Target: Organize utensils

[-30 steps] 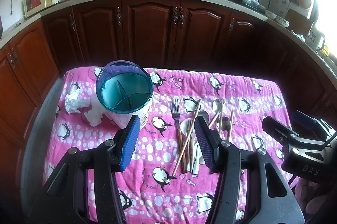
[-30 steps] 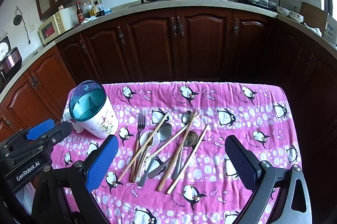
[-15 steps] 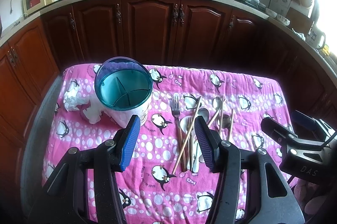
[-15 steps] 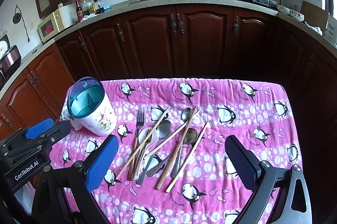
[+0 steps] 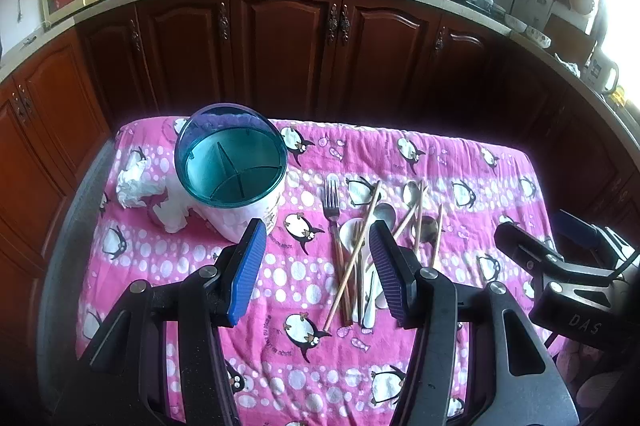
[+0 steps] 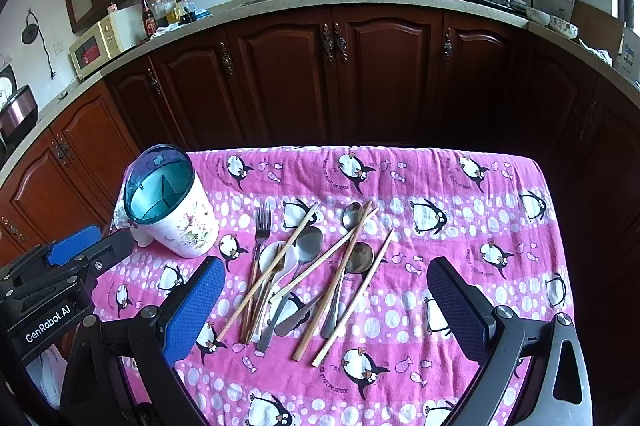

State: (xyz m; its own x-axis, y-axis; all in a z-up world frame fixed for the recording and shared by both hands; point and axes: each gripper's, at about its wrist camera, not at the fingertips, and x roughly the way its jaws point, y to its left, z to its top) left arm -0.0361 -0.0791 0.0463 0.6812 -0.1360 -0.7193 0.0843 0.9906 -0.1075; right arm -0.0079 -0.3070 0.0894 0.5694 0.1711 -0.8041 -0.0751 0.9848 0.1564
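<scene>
A white floral utensil holder [image 5: 236, 186] [image 6: 176, 210] with a teal divided rim stands at the table's left. A loose pile lies mid-table: a fork [image 6: 260, 226] [image 5: 332, 210], wooden chopsticks [image 6: 340, 266] [image 5: 352, 262], metal spoons [image 6: 354, 216] and a white spoon [image 6: 276, 258]. My left gripper [image 5: 316, 270] is open and empty, hovering above the near side of the pile. My right gripper [image 6: 324, 310] is wide open and empty, above the pile's near end.
The table wears a pink penguin cloth [image 6: 440, 226]. Crumpled white tissue [image 5: 136, 186] lies left of the holder. Dark wooden cabinets [image 6: 340, 74] stand behind the table, with a counter, stove, pot and wok above.
Both views have drifted slightly back and up from the table; the scene sits a little lower in frame. Nothing on the table has moved and both grippers stay open.
</scene>
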